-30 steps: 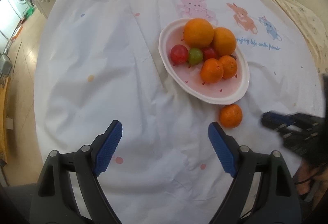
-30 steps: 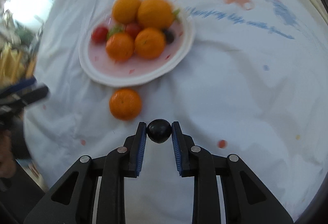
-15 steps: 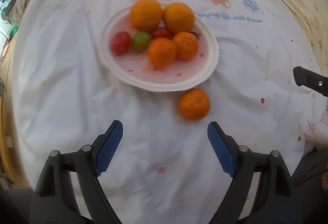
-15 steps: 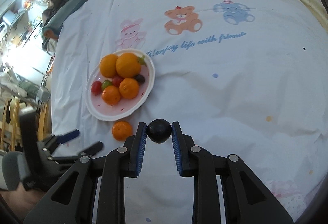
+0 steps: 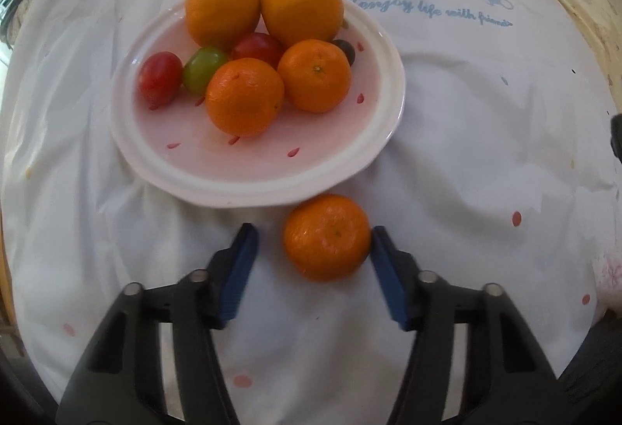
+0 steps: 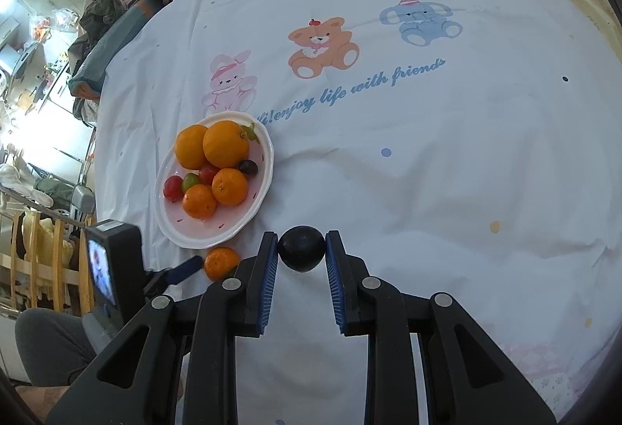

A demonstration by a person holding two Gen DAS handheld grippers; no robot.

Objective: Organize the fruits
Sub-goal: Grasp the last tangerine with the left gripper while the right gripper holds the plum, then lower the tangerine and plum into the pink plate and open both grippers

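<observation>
Now left tool [image 5: 313, 244] straddles loose mandarin [image 5: 326, 236] on white cartoon-print cloth [image 5: 466, 121], just near of plate [image 5: 248, 188]. Jaws have just been closing, mandarin between them: right pad at its skin, left pad apart, so no grip yet. Plate holds two oranges, two mandarins, red and green small fruits, one dark one. Right tool [image 6: 302, 250] clamps dark round fruit [image 6: 302, 248] above cloth, right of plate.
</observation>
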